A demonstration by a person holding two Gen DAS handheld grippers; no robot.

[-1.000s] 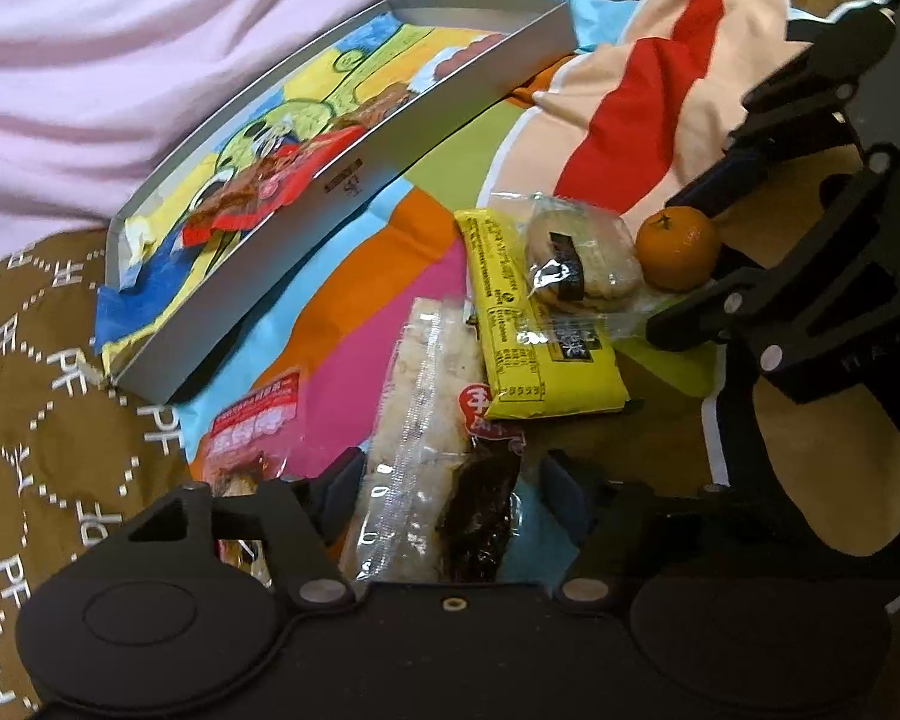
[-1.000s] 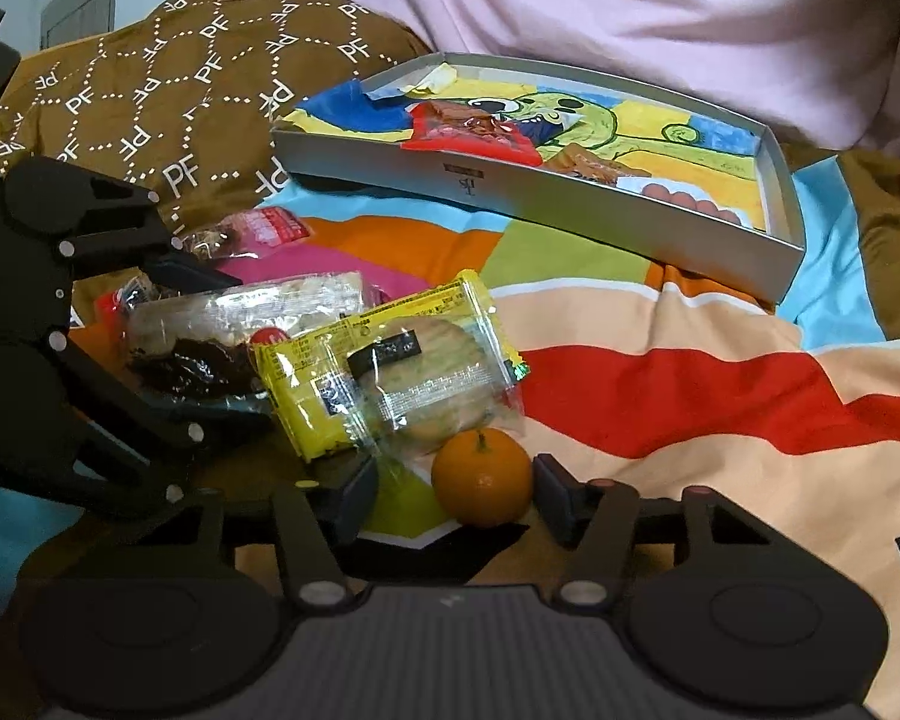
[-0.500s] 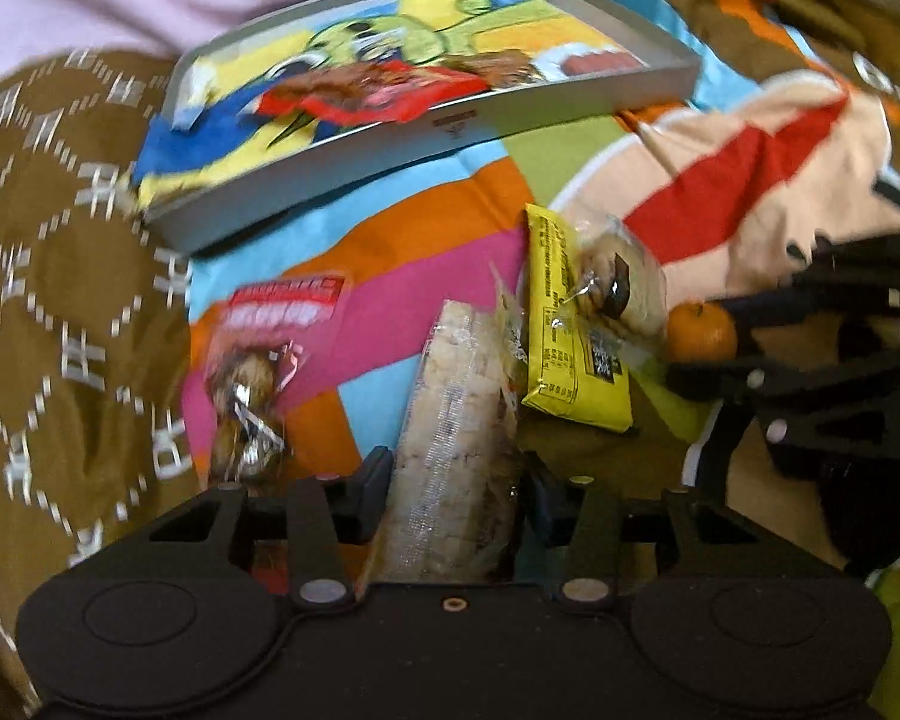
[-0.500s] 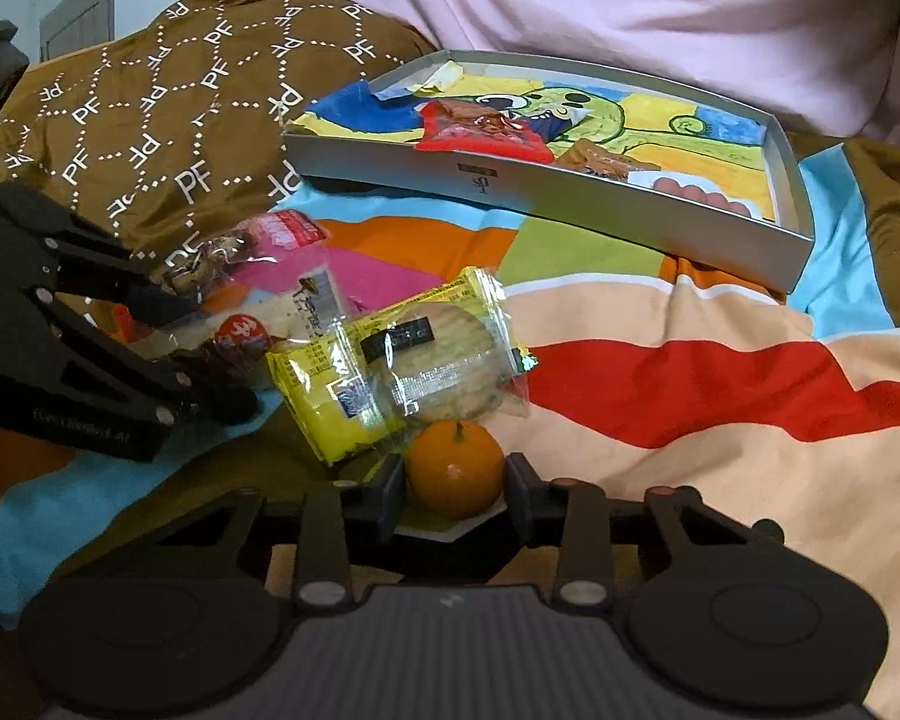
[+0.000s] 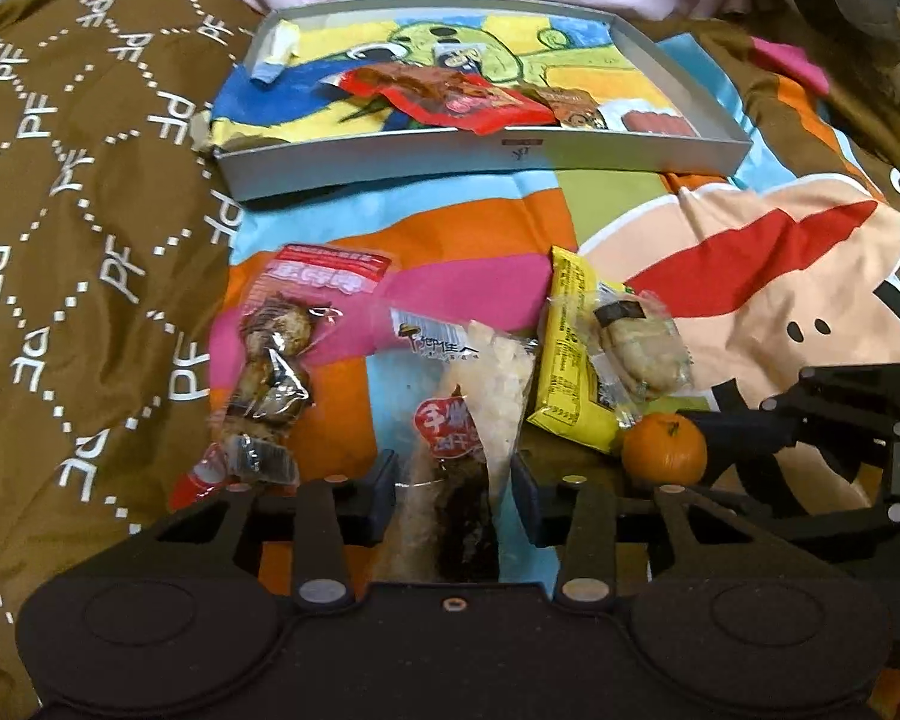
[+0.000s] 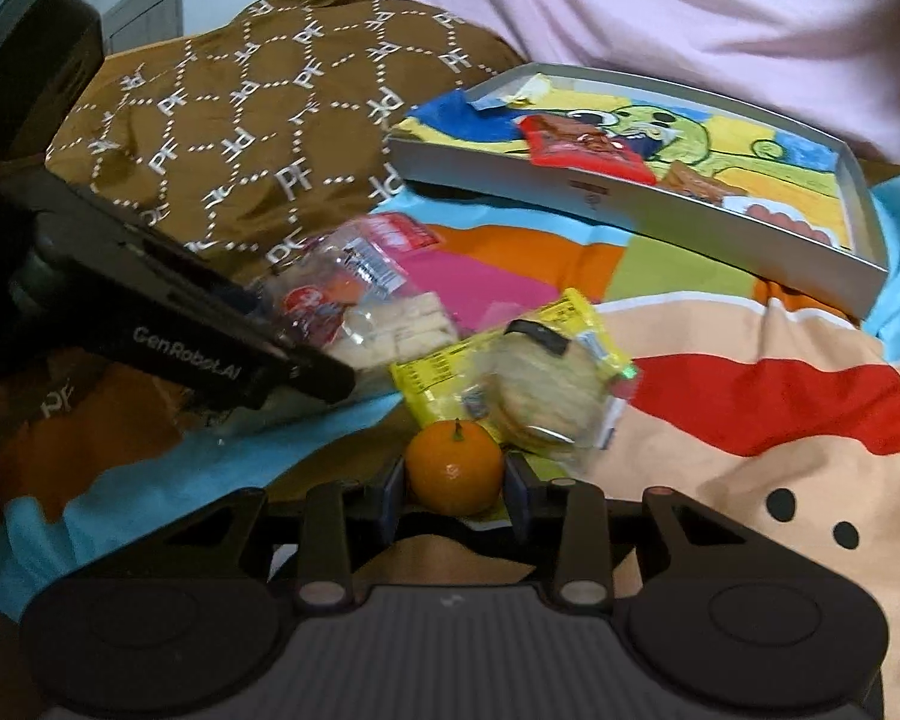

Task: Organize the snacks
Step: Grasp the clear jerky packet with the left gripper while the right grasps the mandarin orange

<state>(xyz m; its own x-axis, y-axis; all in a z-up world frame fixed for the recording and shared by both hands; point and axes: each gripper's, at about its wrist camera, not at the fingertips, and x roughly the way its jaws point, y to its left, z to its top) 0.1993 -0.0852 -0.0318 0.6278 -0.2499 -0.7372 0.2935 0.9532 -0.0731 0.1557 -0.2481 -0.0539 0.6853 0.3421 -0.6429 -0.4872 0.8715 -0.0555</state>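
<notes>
A bed carries everything: a brown quilt (image 5: pixel 90 228) printed with white dotted diamonds and letters lies far left of the tools, a bright cartoon-print bedspread (image 5: pixel 768 276) fills the rest, and pink fabric (image 6: pixel 660 12) bunches behind. A pale wall and a grey door (image 6: pixel 144 18) show at the far left of the right wrist view.

Left of the left tool (image 5: pixel 455 495) lies a crinkly clear packet of dark round pieces (image 5: pixel 270 372) with a red header. The left tool's jaws have just been closing and now clamp a long clear-wrapped snack pack (image 5: pixel 468 420), pale chunks above, dark at the pads. Ahead of both tools sits a shallow grey box (image 5: pixel 486 153), lined with a cartoon picture and holding a red foil packet (image 5: pixel 450 99). Right of the left tool, a yellow packet (image 5: pixel 570 378) and a clear-wrapped round cracker (image 5: pixel 642 348) overlap, just ahead of the right tool (image 6: pixel 455 498), whose jaws have closed onto a small smooth mandarin (image 6: pixel 455 468).
</notes>
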